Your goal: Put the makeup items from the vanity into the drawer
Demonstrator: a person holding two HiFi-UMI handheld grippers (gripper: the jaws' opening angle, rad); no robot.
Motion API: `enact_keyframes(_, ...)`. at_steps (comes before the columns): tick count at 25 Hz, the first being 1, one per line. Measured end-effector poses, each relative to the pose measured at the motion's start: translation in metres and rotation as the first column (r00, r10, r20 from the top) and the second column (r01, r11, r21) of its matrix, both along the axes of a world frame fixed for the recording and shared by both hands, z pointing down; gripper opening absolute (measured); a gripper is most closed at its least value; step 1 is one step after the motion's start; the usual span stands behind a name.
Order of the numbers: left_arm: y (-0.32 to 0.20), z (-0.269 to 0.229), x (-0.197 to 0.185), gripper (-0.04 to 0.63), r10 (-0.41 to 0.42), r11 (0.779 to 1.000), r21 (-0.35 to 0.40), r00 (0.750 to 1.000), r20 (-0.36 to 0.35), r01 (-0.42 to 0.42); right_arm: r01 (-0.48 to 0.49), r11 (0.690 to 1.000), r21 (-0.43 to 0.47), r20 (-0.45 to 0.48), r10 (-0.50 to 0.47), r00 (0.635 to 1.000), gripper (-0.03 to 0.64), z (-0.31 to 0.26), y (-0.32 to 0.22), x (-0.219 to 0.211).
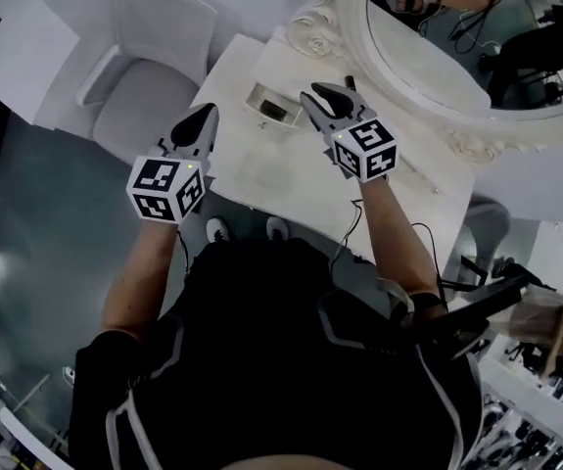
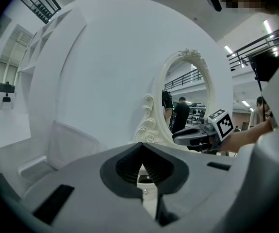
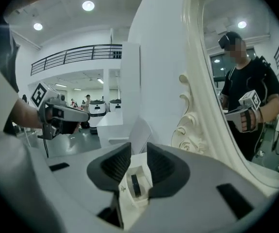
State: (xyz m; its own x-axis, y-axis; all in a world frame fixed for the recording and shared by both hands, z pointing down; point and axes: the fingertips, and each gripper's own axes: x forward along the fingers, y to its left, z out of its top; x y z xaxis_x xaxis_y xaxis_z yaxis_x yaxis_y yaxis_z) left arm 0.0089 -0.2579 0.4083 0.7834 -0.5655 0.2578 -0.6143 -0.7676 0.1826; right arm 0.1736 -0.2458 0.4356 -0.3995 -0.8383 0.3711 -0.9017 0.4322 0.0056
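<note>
Clenching nothing, the left gripper (image 2: 140,148) is closed; the right gripper (image 3: 134,152) gapes, empty. Its view best shows a dark item (image 3: 135,184) at 6 o'clock.

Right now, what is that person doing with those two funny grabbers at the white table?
A person in black stands at the white vanity table under the carved white oval mirror, holding a grabber in each hand. Both hover above the tabletop and hold nothing. The left gripper has its jaws together. The right gripper has its jaws apart, aimed at the small open white drawer, where a dark item lies. A slim dark thing, too small to name, lies by the mirror.
</note>
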Motion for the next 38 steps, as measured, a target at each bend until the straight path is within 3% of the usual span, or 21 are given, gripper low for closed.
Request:
enact_keyframes(4, -0.006, -0.020, 0.005, 0.003, 0.037, 0.999, 0.019, 0.999, -0.036, -0.037, -0.087, 0.993, 0.074, 0.015, 0.086, 0.996, 0.097, -0.044, 0.018, 0.014)
enact_keyframes(9, -0.013, -0.052, -0.009, 0.003, -0.030, 0.994, 0.098, 0.996, -0.082, 0.038, -0.158, 0.977, 0.143, 0.043, 0.154, 0.987, 0.068, -0.089, 0.033, 0.022)
enact_keyframes(17, -0.003, -0.078, 0.005, 0.003, 0.047, 0.989, 0.143, 0.996, -0.076, -0.035, -0.292, 0.930, 0.224, 0.102, 0.276, 0.956, 0.020, -0.137, 0.071, 0.042)
enact_keyframes(24, 0.004, -0.095, 0.006, 0.003, 0.063, 0.987, 0.151, 0.993, -0.105, -0.046, -0.338, 0.909, 0.244, 0.104, 0.322, 0.941, 0.005, -0.151, 0.085, 0.046)
enact_keyframes(38, 0.008, -0.101, 0.008, 0.003, 0.069, 0.985, 0.167, 0.994, -0.089, -0.053, -0.386, 0.888, 0.250, 0.119, 0.368, 0.922, 0.003, -0.157, 0.091, 0.056)
